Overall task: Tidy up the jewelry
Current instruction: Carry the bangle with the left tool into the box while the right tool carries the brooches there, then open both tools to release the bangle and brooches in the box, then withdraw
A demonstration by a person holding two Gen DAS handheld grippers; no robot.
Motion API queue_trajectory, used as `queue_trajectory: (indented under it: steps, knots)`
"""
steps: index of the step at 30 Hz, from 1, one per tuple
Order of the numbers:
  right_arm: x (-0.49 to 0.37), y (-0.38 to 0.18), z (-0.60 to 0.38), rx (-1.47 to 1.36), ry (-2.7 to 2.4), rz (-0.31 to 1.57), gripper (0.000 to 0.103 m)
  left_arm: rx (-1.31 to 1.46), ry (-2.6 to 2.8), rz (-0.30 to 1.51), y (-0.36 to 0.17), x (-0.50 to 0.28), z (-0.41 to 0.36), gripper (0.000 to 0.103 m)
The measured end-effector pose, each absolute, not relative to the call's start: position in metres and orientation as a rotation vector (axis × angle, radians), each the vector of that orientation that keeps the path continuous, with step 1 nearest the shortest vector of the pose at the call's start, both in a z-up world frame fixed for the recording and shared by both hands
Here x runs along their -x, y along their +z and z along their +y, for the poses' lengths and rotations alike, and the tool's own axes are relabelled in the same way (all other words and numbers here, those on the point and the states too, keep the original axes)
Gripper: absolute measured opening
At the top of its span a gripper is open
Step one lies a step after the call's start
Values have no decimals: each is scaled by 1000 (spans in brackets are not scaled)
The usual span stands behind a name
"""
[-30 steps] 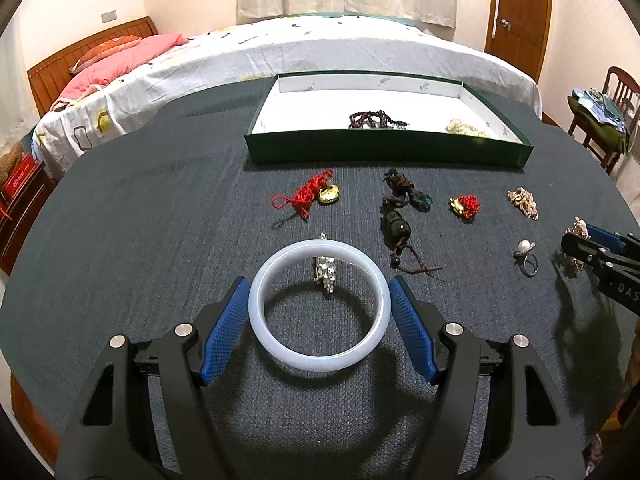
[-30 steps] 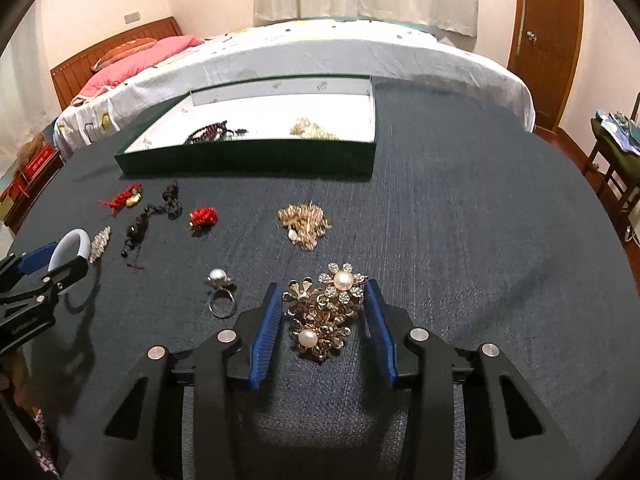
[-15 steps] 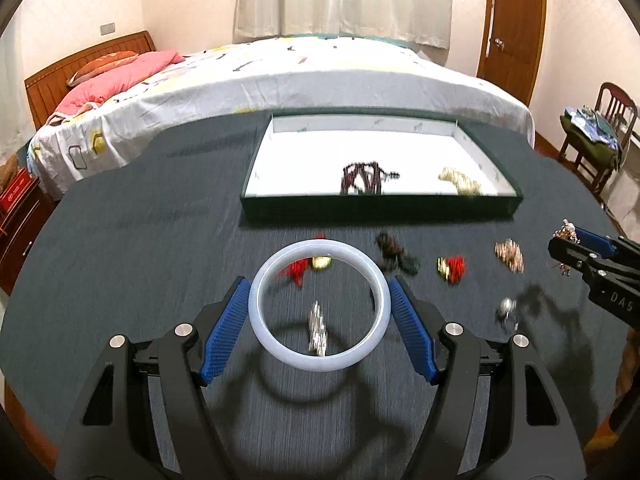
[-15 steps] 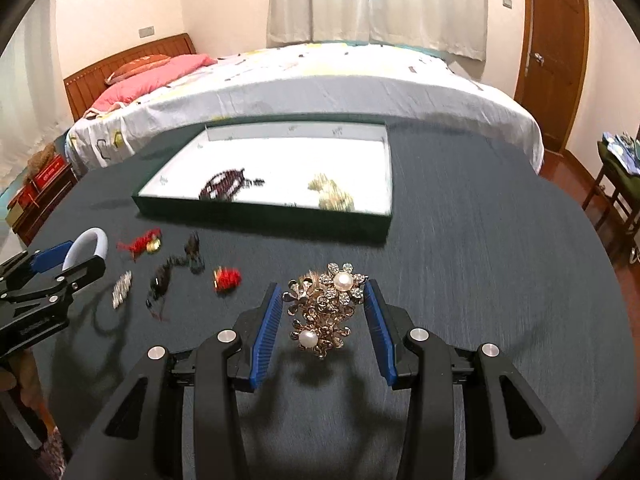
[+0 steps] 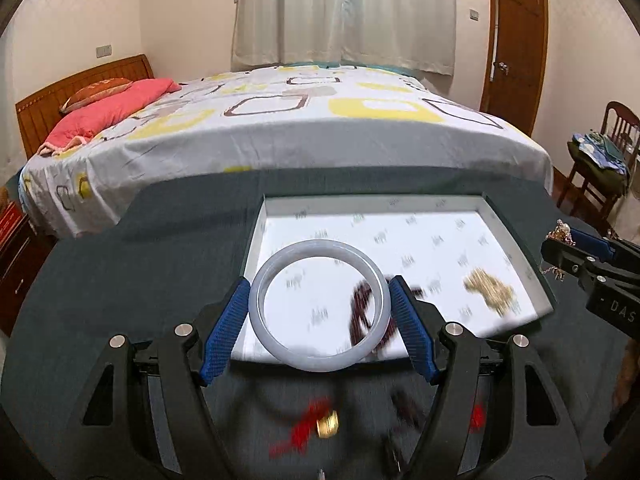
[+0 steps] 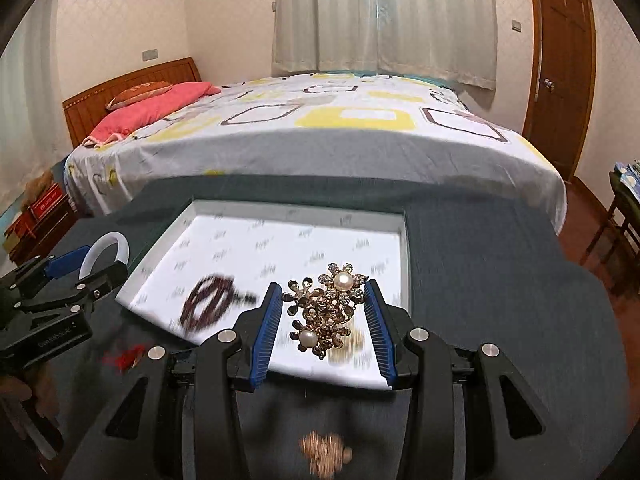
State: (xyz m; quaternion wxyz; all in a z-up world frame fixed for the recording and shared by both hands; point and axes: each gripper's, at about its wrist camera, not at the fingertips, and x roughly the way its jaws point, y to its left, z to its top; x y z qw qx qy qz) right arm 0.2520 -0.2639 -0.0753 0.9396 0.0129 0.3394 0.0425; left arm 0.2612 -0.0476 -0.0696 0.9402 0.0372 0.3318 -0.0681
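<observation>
Behind your table (image 5: 100, 280) stands a big bed (image 5: 304, 128) with a white cover and a pink blanket (image 5: 116, 108), with pale curtains (image 5: 344, 12) and a brown door (image 5: 512, 36) at the back. Your table has a dark cloth on it, and on that cloth sits a flat green box (image 5: 516, 240) with a white floor. Your left gripper (image 5: 320, 312) is clamped on a pale white bangle (image 5: 320, 362); both blue pads press on the ring's two sides. You hold the bangle up in the air over the near left part of the box. Your right gripper (image 6: 322, 308) is squeezed onto a gold flower brooch (image 6: 322, 312) with two pearls, and it hangs over the near right part of the box. Inside the box lie a dark red bead bracelet (image 6: 208, 304) and a small gold heap (image 5: 490, 290), both blurry. On the cloth in front of the box you can see a red knot with a gold charm (image 5: 316, 430), some dark blurry pieces (image 5: 406, 404), a small red piece (image 5: 476, 418), and in the right camera a fuzzy gold piece (image 6: 324, 454) close to you. A chair (image 5: 600, 176) with clothes piled on it stands off to the right side.
</observation>
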Motion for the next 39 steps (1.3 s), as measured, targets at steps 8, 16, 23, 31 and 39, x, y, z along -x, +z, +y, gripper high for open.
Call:
queue_trajectory:
  steps: [8,16,23,31,39]
  knots:
    - [-317,-104,-264,-27,75,769,42,-70,-123,770,-97,-342,-58,69]
    - [-348,-135,-268,-20,65,884,42,-114,-121,875,-130,-376,-67,69]
    - [-357,-148,-268,-15,47,936,42,-120,-121,949,-144,-387,-65,69]
    - [-359,-150,-265,6,42,949,47,-106,-134,989,-148,-389,-65,69]
    - [-356,-146,-266,10,36,918,53,-128,-132,952,-143,-387,-68,71]
